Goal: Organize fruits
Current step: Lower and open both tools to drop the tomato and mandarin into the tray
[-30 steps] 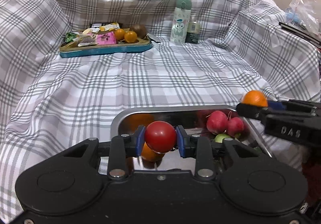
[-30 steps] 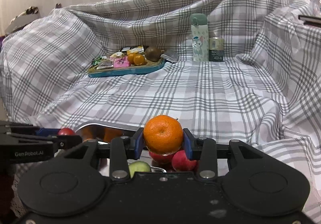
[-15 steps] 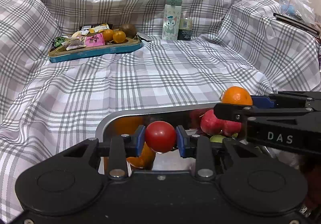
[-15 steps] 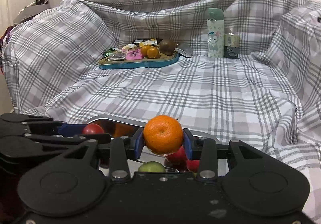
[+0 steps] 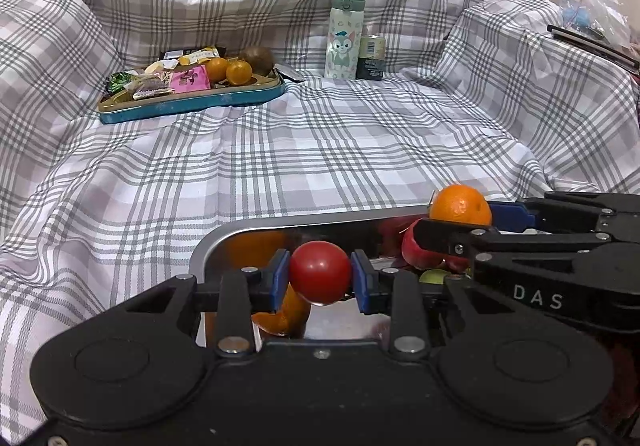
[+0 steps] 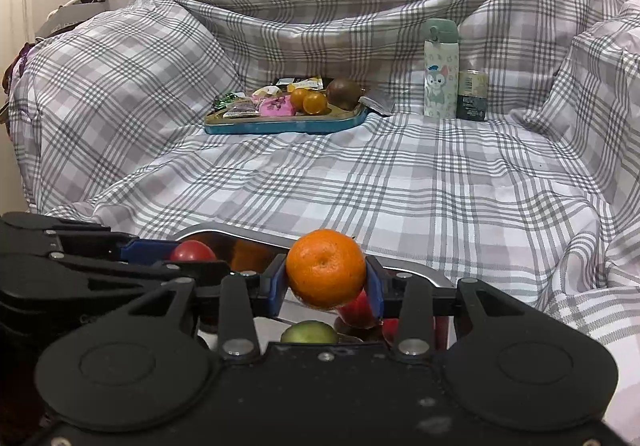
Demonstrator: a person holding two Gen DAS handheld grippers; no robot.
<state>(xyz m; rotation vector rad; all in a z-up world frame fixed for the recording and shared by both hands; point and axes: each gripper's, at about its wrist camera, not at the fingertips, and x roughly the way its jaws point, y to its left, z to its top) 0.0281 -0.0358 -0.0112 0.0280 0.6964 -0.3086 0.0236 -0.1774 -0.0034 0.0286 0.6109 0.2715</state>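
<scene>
My left gripper (image 5: 320,276) is shut on a red tomato (image 5: 320,270) and holds it over a shiny metal tray (image 5: 248,232) near me. My right gripper (image 6: 326,278) is shut on an orange mandarin (image 6: 326,272) over the same tray's right side (image 6: 424,274). The mandarin also shows in the left wrist view (image 5: 460,204), and the tomato in the right wrist view (image 6: 192,251). In the tray lie an orange fruit (image 5: 288,316), red apples (image 5: 416,254) and a green fruit (image 6: 309,332).
A blue tray (image 5: 192,106) at the back holds snack packets, two small oranges (image 5: 239,72) and a brown kiwi (image 5: 257,60). A pale green bottle (image 5: 344,34) and a small can (image 5: 371,57) stand to its right. Plaid cloth (image 5: 320,150) covers everything.
Both grippers have kept their fruits and shifted a little over the metal tray. The right gripper has come closer to the left one.
</scene>
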